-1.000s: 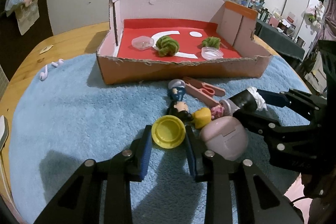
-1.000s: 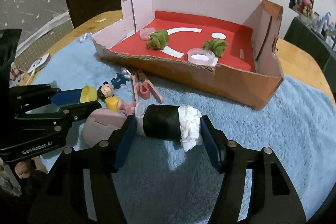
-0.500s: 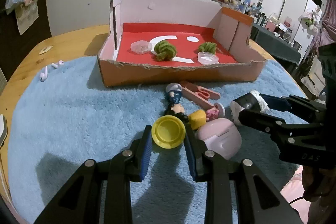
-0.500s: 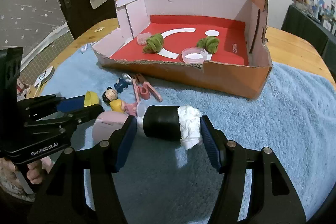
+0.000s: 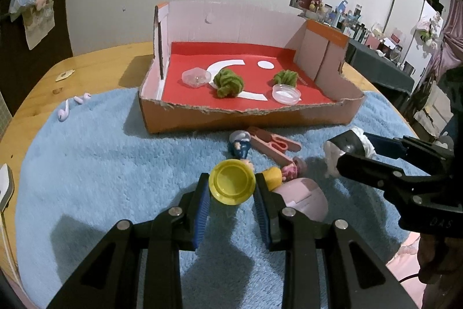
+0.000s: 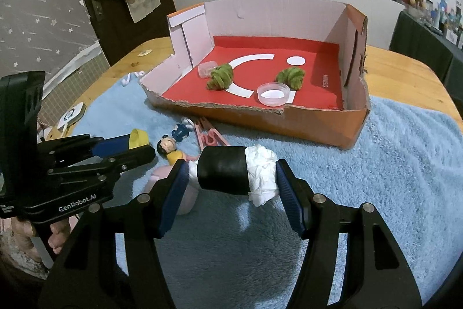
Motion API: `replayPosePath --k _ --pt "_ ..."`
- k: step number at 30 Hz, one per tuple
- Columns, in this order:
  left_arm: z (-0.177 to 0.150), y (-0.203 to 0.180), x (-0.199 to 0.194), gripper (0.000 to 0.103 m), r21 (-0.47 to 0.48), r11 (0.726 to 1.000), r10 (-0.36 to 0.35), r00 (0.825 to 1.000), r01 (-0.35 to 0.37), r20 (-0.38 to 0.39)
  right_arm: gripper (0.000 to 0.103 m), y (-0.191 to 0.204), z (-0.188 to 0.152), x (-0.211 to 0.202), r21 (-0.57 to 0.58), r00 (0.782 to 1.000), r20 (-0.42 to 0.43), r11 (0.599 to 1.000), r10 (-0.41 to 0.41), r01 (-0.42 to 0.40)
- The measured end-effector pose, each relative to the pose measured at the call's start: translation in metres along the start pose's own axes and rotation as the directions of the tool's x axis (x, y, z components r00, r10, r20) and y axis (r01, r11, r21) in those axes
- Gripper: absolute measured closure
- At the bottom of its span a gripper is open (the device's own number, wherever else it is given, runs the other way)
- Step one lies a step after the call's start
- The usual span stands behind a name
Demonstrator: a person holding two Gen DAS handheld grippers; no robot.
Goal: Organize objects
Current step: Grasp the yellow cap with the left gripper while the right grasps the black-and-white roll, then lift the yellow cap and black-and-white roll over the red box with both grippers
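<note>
Left tool [image 5: 232, 187] grips yellow cap [image 5: 233, 184]; box [image 5: 249, 118] front edge beyond.

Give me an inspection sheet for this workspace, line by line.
Surface: wooden table under a blue towel.
Job's things: yellow lid and black roll gripped; box holds two green bundles and two clear dishes.
Clutter: dolls, pink scissors, pink case, earbuds on the towel.
Grippers: left gripper shut on lid; right gripper shut on roll.
Cables: nothing seen.
Surroundings: green bag on wall, cluttered shelves.
</note>
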State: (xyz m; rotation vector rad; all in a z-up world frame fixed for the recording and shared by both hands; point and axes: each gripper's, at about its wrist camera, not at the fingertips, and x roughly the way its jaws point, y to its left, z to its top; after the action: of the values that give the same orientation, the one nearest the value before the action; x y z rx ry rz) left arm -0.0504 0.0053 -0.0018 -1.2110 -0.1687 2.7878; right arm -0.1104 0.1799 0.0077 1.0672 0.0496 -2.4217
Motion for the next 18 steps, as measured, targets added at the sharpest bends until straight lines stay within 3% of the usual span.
replayPosePath --k 18 --pt "0.02 -0.006 -0.009 0.072 0.015 1.0 -0.011 0.999 0.01 0.044 0.043 0.002 0.011 -0.008 0.004 0.999 0.031 1.0 0.019 -0.019"
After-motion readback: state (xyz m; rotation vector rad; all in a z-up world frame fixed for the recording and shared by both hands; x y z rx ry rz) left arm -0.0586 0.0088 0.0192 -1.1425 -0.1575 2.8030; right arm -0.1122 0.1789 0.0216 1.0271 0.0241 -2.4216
